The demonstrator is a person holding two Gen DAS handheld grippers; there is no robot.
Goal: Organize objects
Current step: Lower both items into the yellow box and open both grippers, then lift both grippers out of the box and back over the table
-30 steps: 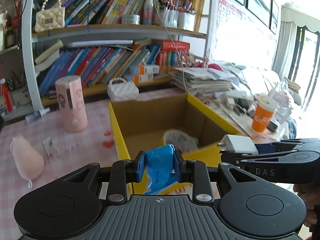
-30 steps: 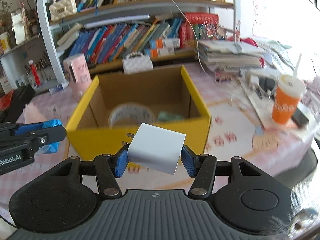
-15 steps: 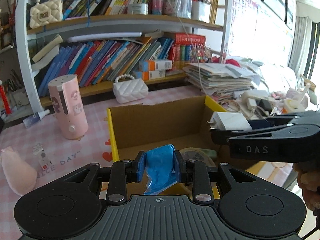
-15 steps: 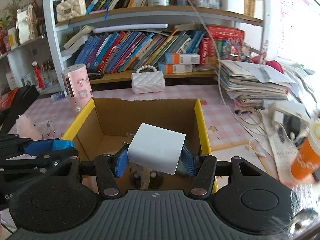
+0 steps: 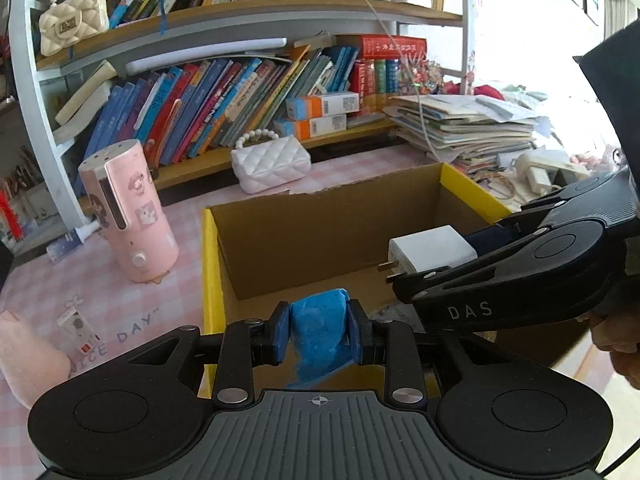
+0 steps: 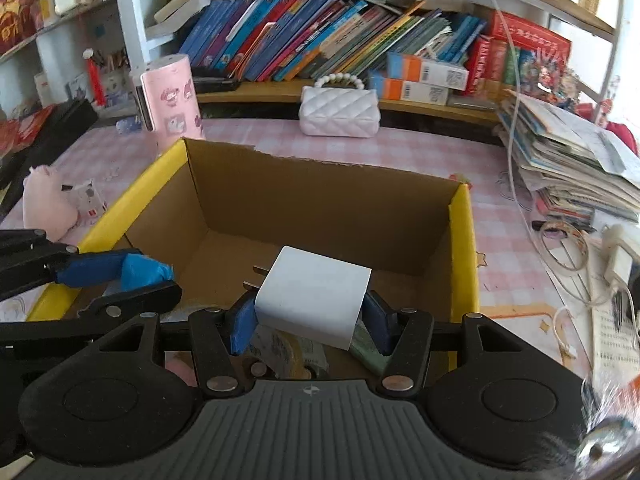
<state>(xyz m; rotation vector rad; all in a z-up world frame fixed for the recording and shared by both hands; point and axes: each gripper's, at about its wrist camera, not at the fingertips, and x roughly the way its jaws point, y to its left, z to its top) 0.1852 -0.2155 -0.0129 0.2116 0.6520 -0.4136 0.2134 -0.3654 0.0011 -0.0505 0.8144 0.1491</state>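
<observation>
Two grippers above the cardboard box (image 6: 320, 204), left gripper (image 5: 319, 334) clamped on a blue wrapped packet (image 5: 320, 328), right gripper (image 6: 310, 314) at three o'clock clamping a white plug adapter (image 6: 314, 296)

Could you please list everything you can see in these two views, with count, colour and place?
Open cardboard box: one, brown with yellow rims, centre of the table.
White plug charger block: one, held over the box.
Crumpled blue plastic packet: one, held over the box's near edge.
Pink cylindrical humidifier: one, left of the box.
White quilted handbag: one, behind the box.
Cream quilted handbag: one, upper shelf.
Pink plush toy: one, far left.
Stacked papers: one pile, right.
Shelved books: many, mixed colours.
Pink checked tablecloth: one.
Left gripper: black, shut on the packet.
Right gripper: black, shut on the charger.
</observation>
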